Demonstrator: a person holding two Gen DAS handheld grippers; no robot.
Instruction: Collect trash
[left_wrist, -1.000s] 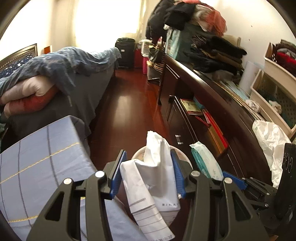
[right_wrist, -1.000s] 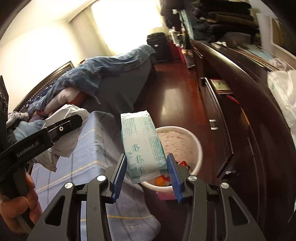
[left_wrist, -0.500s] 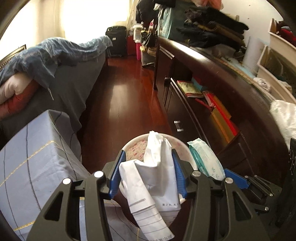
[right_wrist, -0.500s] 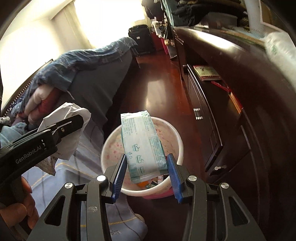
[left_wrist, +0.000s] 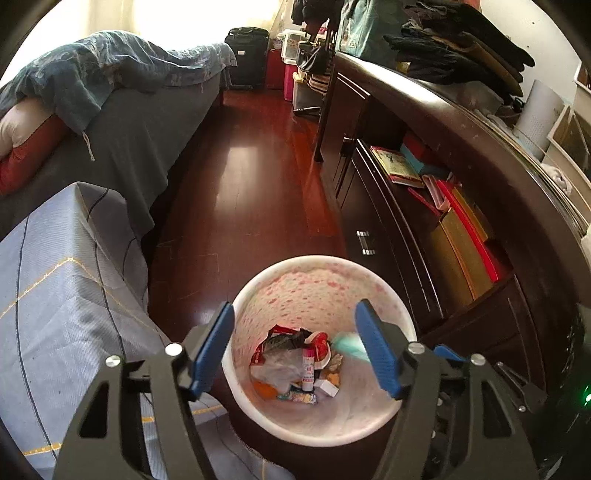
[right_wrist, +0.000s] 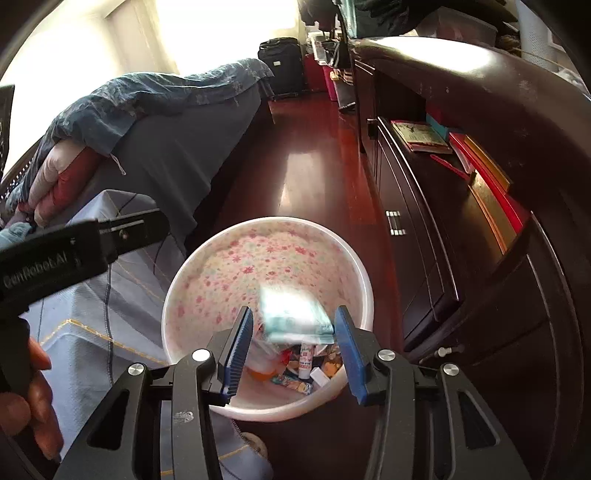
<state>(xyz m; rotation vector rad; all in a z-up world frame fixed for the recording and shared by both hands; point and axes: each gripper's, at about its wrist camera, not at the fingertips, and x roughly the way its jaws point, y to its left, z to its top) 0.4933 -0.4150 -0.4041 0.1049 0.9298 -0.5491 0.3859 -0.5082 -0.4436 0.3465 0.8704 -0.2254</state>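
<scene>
Dropping trash into the bin: left tongs (left_wrist: 295, 349) stand wide apart, empty, having just opened, lower centre of the left wrist view, directly over the flower-print waste bin (left_wrist: 258, 291). Right tongs (right_wrist: 293, 341) have also just been opening; the teal-and-white wipes pack (right_wrist: 293, 314) sits blurred between the blue pads at centre-bottom of the right wrist view, apparently loose and falling, pads no longer pressing on it as far as I can tell. Same pack shows as a teal smear (left_wrist: 347, 341) by the right pad in the left view. Bin already holds wrappers, a clear plastic bag (left_wrist: 277, 365) and a small tube (left_wrist: 307, 369). Handling judgement: the pack is a soft film pouch, light, slick and squashy, so pinch across the flat middle, not the sealed ends; nothing fragile. Other bits in the bin are light and crinkly too. Bin stands on glossy dark red wood floor (left_wrist: 240, 184), squeezed between a grey-blue checked cover (left_wrist: 55, 295) at lower left and a dark wooden cabinet (left_wrist: 461, 122) with open shelves of books on the right. Bed (left_wrist: 129, 122) with blue quilt upper left, black suitcase (left_wrist: 245, 51) far end under a bright window. Narrow aisle, cluttered cabinet top.
</scene>
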